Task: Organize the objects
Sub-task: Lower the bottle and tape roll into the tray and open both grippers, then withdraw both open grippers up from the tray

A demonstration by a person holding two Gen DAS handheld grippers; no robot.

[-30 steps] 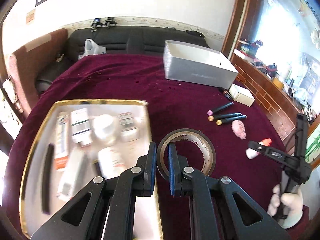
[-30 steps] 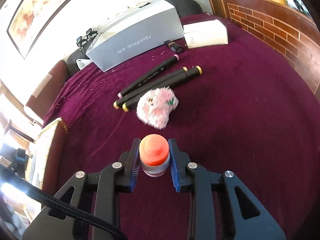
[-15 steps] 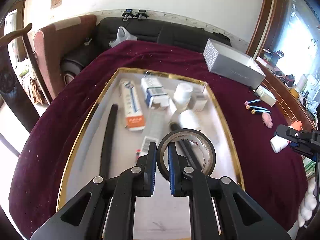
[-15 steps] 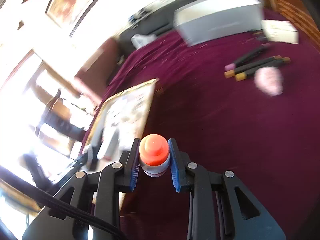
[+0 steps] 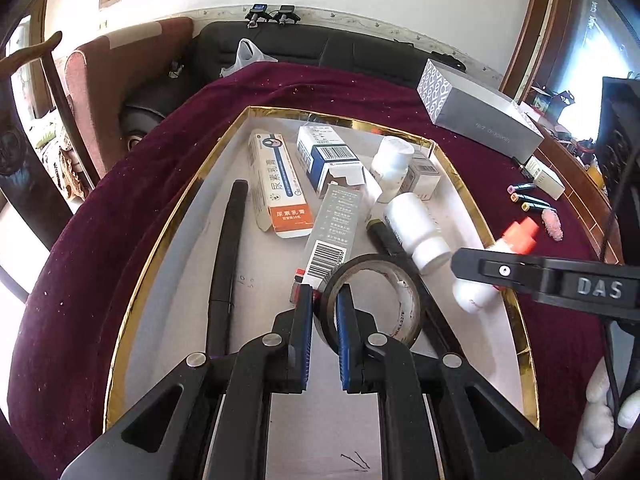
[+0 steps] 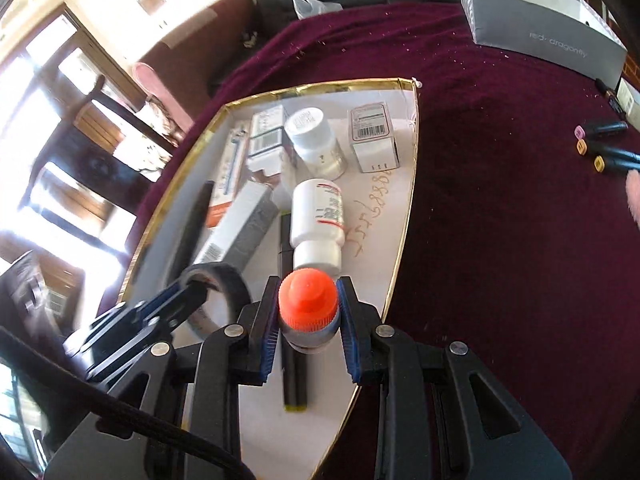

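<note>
Lying on the gold-rimmed tray [image 5: 160, 240], from left to right, are a black stick [image 5: 228, 248], an orange-ended carton [image 5: 278, 184], a grey carton [image 5: 334, 228] and a white bottle [image 5: 416, 228]. The left gripper [image 5: 323, 312] is clenched on the wall of the tape roll [image 5: 372, 300], which hangs over the tray at its 12 o'clock. At 3 o'clock, the right gripper [image 6: 308, 312] grasps the orange-capped bottle [image 6: 307, 300] above the tray's right rim.
</note>
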